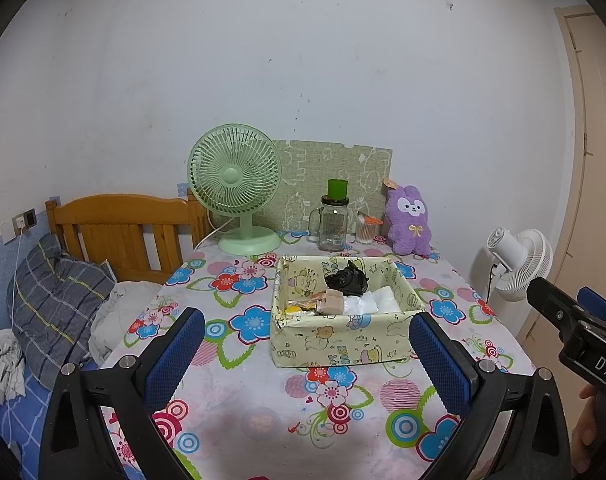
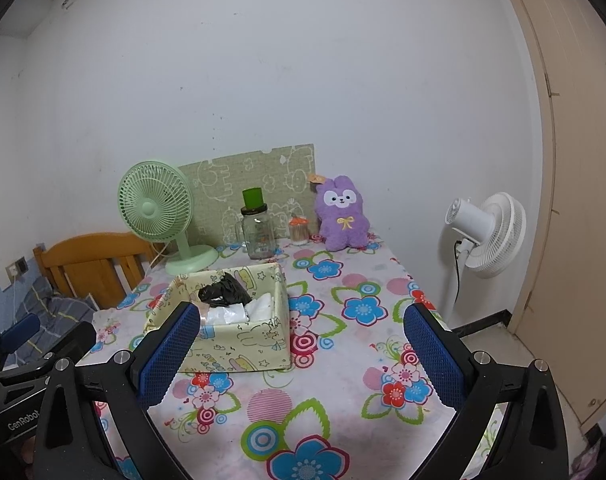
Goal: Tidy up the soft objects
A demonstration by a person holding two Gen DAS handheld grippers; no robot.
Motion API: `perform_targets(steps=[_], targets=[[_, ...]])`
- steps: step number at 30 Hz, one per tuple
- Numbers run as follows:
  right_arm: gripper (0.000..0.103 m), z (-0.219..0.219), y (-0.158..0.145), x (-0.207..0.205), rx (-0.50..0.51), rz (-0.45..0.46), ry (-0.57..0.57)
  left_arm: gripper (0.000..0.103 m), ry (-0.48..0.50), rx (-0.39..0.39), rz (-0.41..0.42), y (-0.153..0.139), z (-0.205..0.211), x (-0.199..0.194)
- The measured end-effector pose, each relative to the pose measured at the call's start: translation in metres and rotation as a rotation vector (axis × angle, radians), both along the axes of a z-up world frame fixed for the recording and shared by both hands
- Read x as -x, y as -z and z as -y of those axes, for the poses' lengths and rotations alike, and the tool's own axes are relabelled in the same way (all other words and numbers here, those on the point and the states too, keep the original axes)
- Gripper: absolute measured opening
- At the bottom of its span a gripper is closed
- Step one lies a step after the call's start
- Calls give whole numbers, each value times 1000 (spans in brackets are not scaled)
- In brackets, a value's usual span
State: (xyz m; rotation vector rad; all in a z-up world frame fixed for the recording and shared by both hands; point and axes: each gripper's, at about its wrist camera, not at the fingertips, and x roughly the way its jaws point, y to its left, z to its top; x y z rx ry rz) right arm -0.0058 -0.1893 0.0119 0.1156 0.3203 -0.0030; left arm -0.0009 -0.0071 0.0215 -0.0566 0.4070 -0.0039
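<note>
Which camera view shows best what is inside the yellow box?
The left wrist view: the box is centred and its contents show, including a black bag. In the right wrist view a blue finger hides the box's left part.

You're facing a plain white wall with a few scuffs, and your table has a loud flowery cloth pushed right up against it. Wooden headboard and a bed with a grey plaid pillow sit left; a white standing fan and beige door right.
</note>
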Motion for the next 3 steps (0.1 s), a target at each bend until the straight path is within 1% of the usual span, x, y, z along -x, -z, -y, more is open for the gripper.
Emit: perform_targets(steps=[3], targets=[[103, 0, 0, -1, -6, 1, 7, 103, -1, 2, -1, 0, -1, 0]])
